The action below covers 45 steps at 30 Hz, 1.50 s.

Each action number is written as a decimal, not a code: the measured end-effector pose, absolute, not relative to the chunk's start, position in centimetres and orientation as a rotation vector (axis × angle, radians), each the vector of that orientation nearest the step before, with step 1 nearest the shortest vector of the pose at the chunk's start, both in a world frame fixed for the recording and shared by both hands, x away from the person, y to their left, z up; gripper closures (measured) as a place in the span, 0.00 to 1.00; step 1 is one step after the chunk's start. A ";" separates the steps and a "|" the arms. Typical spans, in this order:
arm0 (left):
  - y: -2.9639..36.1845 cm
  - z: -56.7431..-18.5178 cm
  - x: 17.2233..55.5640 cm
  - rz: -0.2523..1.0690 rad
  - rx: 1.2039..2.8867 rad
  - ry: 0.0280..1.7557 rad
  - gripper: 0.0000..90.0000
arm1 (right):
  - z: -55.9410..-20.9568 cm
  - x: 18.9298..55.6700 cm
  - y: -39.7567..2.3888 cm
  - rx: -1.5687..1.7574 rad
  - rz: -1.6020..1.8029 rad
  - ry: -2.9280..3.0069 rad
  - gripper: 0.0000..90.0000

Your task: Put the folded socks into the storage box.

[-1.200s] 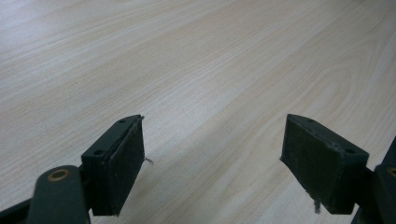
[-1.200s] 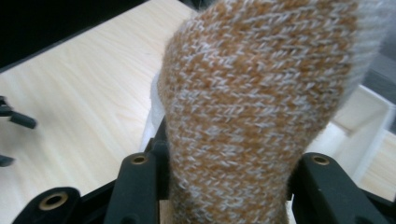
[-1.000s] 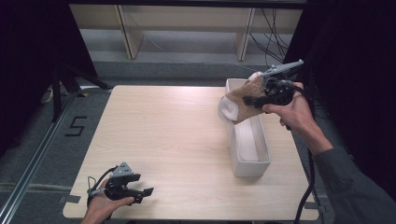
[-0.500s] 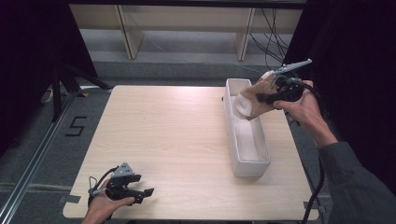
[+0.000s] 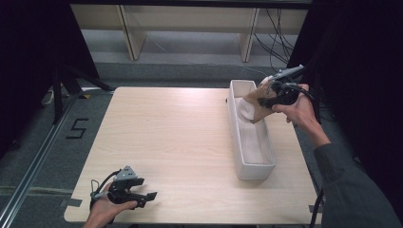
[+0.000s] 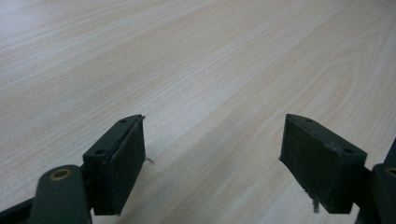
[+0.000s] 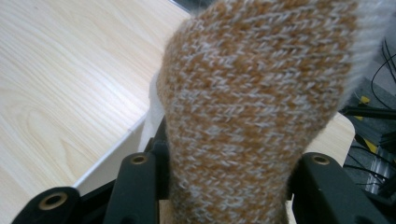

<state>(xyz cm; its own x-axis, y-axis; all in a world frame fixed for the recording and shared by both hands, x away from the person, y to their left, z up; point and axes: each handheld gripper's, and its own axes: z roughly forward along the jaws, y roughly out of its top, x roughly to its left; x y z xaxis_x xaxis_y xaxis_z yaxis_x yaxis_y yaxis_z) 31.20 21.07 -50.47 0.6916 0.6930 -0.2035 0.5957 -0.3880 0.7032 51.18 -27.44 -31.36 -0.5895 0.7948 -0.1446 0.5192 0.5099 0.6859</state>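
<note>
A bundled brown-and-white knitted sock hangs over the far part of a long white bin at the table's right side. My right gripper is shut on it, tilted down toward the bin. In the right gripper view the knitted sock bulges between the two black jaws, pressed from both sides, with the bin's white rim just below. My left gripper rests near the table's front left corner, open. In the left gripper view its pads stand wide apart over bare wood.
The light wooden table has wide room between the bin and the left gripper. Behind the table stand shelf legs and loose cables. The floor at the left carries a marked "5".
The right hand has carried the sock away from me and lower, toward the far end of the bin. The left gripper has stayed where it was.
</note>
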 end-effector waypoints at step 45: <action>20.6 -50.8 31.0 0.127 2.157 0.960 0.25 | -41.1 48.0 -24.4 0.501 0.503 2.668 0.59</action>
